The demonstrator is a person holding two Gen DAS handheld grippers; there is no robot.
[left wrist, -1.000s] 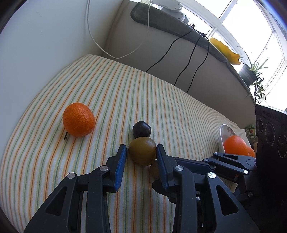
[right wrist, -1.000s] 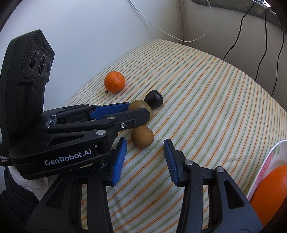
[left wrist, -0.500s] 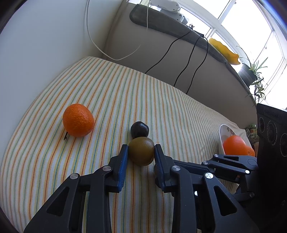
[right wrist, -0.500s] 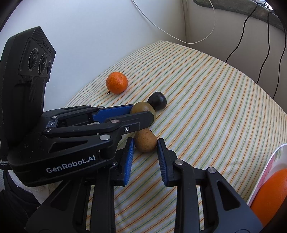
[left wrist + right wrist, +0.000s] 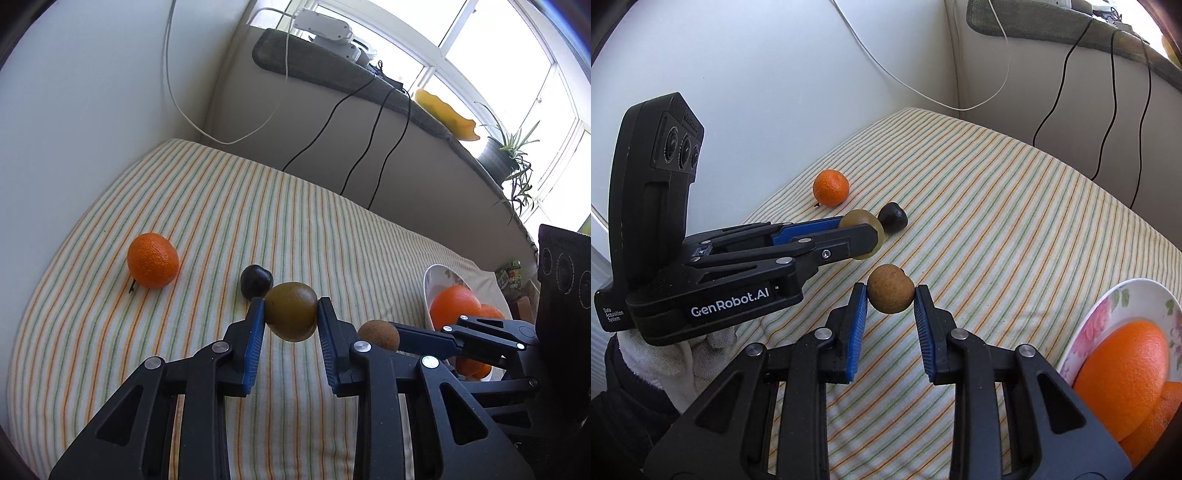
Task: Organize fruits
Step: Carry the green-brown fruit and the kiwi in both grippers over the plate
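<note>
My left gripper (image 5: 291,317) is shut on an olive-green fruit (image 5: 291,311) and holds it just above the striped cloth (image 5: 258,206). My right gripper (image 5: 891,298) is shut on a small brown fruit (image 5: 890,294), also lifted; this fruit shows in the left wrist view (image 5: 378,333) too. A dark plum (image 5: 256,281) lies just behind the green fruit. A mandarin (image 5: 152,264) lies at the left near the wall. A flowered white bowl (image 5: 1108,314) at the right holds oranges (image 5: 1123,362).
The white wall (image 5: 74,110) borders the cloth on the left. A ledge (image 5: 332,74) behind it carries a power strip, with cables hanging down to the cloth. A potted plant (image 5: 506,155) stands by the window at the far right.
Both grippers closed on their fruits, the left on the green one and the right on the brown one, and lifted them off the cloth. The plum and mandarin stayed put.
</note>
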